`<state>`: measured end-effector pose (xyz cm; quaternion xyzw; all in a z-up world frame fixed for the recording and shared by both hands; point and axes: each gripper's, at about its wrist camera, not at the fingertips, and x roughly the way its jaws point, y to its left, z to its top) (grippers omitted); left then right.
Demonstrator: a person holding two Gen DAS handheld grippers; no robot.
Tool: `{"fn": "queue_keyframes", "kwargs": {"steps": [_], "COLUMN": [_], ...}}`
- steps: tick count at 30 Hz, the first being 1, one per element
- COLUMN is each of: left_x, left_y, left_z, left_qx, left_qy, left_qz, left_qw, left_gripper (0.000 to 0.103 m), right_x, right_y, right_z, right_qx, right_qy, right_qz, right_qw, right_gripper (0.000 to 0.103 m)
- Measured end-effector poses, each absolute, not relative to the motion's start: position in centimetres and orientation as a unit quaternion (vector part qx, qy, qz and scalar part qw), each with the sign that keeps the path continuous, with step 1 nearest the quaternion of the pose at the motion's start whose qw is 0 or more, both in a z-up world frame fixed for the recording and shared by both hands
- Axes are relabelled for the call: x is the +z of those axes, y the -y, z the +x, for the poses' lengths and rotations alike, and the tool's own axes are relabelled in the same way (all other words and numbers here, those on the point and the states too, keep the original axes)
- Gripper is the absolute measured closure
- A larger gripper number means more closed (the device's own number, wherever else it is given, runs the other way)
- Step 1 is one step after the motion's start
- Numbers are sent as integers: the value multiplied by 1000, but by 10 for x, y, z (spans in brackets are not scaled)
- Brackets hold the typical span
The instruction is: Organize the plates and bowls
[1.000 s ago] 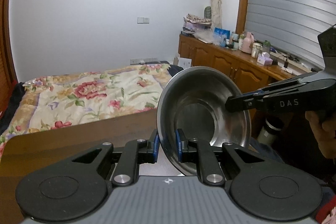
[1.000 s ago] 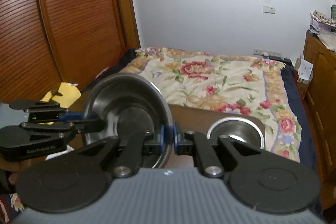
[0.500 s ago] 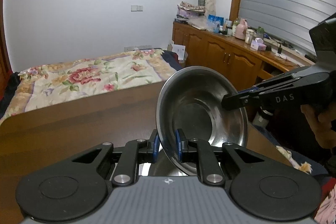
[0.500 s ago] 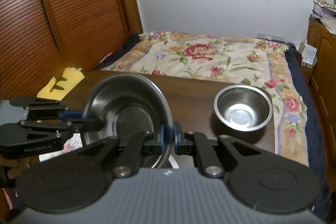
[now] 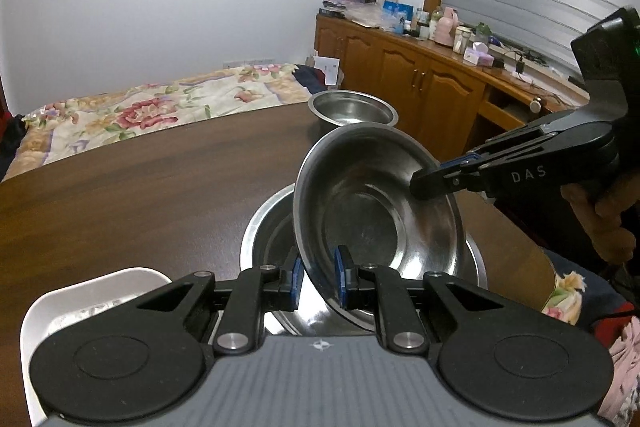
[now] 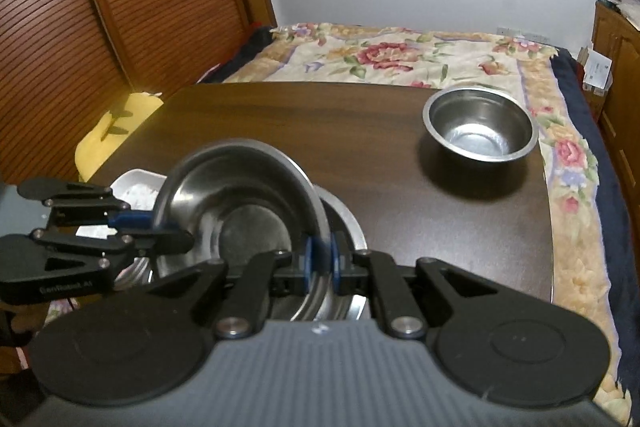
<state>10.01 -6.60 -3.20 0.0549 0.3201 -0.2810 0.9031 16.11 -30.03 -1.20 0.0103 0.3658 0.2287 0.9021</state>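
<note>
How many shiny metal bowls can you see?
3: the held bowl gripped at its rim by both grippers, a bigger bowl on the table under it, and a small bowl at the table's far edge. More may be hidden.

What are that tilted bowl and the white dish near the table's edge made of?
The tilted bowl looks like stainless steel: grey, shiny, with mirror-like reflections and a thin rolled rim. The white dish is harder to judge; its smooth, opaque, slightly glossy rim suggests glazed ceramic, though plastic is possible. The table looks like dark polished wood or veneer, with visible grain.
</note>
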Motion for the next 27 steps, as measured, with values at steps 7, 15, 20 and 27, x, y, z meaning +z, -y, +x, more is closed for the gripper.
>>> {"fn": "queue_keyframes", "kwargs": {"steps": [7,15,20,27], "left_x": [-41,-50,-52,-54], "left_y": [69,71,68,67], "left_z": [102,108,113,114], "left_qx": [-271,-263,-257,-250], "left_qy": [-330,-338,-337,-334], "left_qz": [73,80,69,61], "left_qw": [901,900,903,907], "left_gripper": [85,85,85,85], "right_x": [-14,-27,-32,-34], "right_y": [294,285,281,275], "right_z": [155,152,150,150], "right_qx": [224,224,220,215], "right_qy": [-356,-344,-342,-331], "right_qz": [-12,-47,-64,-87], "right_qw": [907,911,911,915], "right_gripper": [92,92,93,92]}}
